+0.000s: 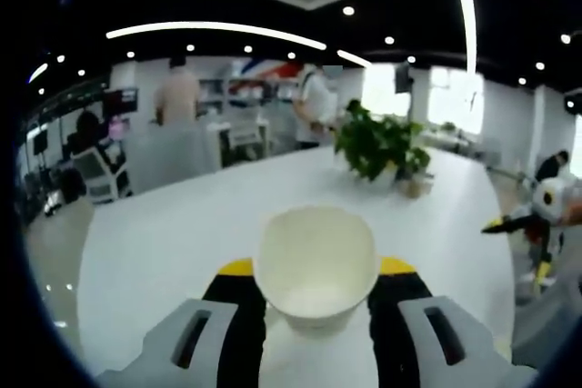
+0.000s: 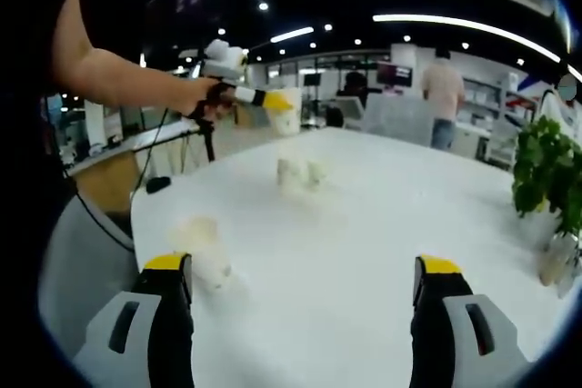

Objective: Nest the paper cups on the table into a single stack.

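Blurred cups, cut-off jaws and a hidden cup base

In your left gripper view, the paper cup (image 1: 316, 265) hides its own base behind the jaws, so you cannot tell how far down the pads reach; the other gripper (image 1: 532, 215) at the right edge is small and partly cut off, its jaw state unreadable. In your right gripper view, the cup (image 2: 205, 256) lying near the left jaw is smeared by blur, the cups (image 2: 298, 173) mid-table melt together so their number is unclear, and the potted plant (image 2: 547, 179) is clipped by the edge.
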The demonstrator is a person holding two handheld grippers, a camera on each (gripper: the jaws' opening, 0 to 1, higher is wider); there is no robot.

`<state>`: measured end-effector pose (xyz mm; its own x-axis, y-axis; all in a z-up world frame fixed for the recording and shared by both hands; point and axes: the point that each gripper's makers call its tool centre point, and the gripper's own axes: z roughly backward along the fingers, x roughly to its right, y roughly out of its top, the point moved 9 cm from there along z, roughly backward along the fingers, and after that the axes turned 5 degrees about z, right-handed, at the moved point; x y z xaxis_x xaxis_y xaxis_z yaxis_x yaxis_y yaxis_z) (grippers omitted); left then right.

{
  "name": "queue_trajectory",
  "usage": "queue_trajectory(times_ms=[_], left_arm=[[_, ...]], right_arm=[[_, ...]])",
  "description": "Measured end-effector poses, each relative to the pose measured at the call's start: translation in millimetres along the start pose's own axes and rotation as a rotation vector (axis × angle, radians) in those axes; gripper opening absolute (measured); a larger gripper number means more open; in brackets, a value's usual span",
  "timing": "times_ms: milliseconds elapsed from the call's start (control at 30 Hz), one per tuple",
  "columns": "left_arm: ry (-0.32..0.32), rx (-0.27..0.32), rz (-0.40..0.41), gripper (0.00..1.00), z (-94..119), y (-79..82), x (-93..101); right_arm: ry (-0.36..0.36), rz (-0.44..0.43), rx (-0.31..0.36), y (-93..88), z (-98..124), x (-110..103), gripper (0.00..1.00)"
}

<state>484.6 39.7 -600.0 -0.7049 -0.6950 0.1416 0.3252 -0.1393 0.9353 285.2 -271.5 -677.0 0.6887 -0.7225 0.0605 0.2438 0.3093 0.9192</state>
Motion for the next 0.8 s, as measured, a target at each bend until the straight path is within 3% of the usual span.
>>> queue_trajectory(times_ms=[333,800], left_arm=[[-0.011,-0.007,-0.048,0.42,11.9,4.1,16.5],[-0.022,0.008,-0.051,0.42,32.1,11.4,29.3]], right_arm=[[-0.006,-0.002,0.012,2.4,2.2,-1.0,1.0],[-0.004,0.009,0.022,6.7,2.9,-2.2,1.0]])
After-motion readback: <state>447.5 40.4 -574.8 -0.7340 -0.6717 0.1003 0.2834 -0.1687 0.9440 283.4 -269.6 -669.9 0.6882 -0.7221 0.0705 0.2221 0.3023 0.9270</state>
